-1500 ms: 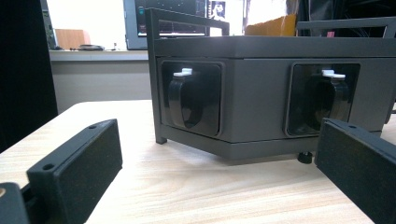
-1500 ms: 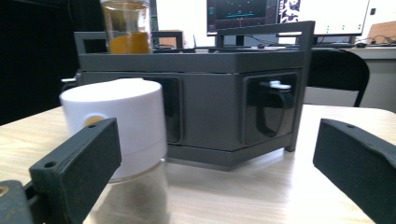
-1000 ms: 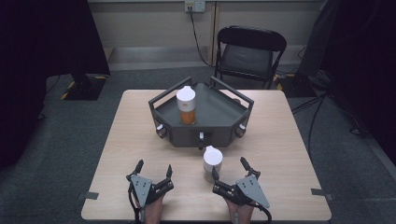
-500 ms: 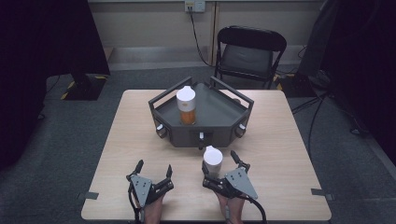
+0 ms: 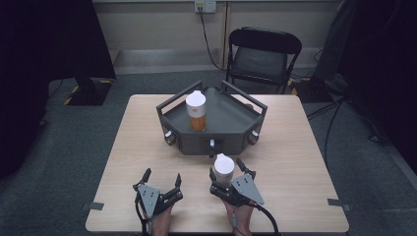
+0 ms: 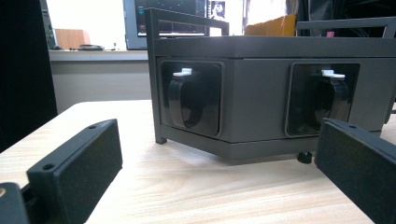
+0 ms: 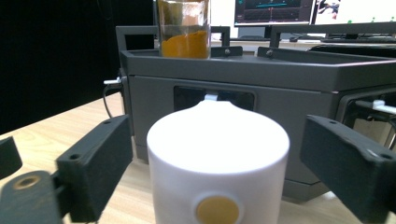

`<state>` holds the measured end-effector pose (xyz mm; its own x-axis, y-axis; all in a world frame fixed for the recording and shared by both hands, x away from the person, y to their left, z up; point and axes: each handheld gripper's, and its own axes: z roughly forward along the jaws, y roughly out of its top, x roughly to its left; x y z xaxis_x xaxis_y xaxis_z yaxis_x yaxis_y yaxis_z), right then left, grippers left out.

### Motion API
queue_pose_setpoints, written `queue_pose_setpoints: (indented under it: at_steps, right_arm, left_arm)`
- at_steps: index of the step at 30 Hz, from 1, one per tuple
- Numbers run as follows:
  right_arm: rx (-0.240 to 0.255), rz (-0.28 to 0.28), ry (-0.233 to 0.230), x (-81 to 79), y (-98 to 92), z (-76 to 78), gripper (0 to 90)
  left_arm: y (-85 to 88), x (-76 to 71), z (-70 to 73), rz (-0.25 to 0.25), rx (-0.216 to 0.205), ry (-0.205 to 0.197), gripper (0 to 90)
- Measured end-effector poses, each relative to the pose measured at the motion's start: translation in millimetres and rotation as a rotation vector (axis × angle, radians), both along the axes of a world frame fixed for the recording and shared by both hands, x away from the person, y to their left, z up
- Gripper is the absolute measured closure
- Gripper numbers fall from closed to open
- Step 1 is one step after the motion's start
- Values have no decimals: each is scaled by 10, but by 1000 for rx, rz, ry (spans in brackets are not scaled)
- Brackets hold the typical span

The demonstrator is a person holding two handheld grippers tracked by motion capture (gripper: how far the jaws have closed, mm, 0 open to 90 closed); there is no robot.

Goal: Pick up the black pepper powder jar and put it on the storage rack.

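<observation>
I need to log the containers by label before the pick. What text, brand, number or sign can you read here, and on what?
No readable text.
White-capped jar between the right gripper jaws: a plain yellow dot, no lettering.
Jar of orange powder on the dark tray: no label visible.
Monitors behind: too blurred to read.
Wall outlet: no legible marks.

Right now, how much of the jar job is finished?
One jar with orange powder already stands in the dark tray. The right gripper has its jaws around the white-capped jar on the table; they have just been closing, with gaps left. Gripping and moving it is probably left. The left gripper waits open.
</observation>
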<state>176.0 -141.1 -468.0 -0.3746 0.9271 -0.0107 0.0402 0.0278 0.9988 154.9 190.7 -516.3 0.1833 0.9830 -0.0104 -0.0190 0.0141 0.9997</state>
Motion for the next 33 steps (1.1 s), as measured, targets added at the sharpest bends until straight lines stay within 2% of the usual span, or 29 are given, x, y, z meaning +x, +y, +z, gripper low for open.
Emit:
queue_pose_setpoints:
  at_steps: [7,14,23,33]
  right_arm:
    - [-2,10,33,15,-24,-10,157]
    - [-7,8,43,40,-7,-22,198]
    - [-12,7,47,58,3,-29,292]
    - [-16,3,46,54,11,-26,299]
  left_arm:
    - [1,0,0,0,0,0,3]
    - [1,0,0,0,0,0,3]
    - [1,0,0,0,0,0,3]
    - [1,0,1,0,1,0,3]
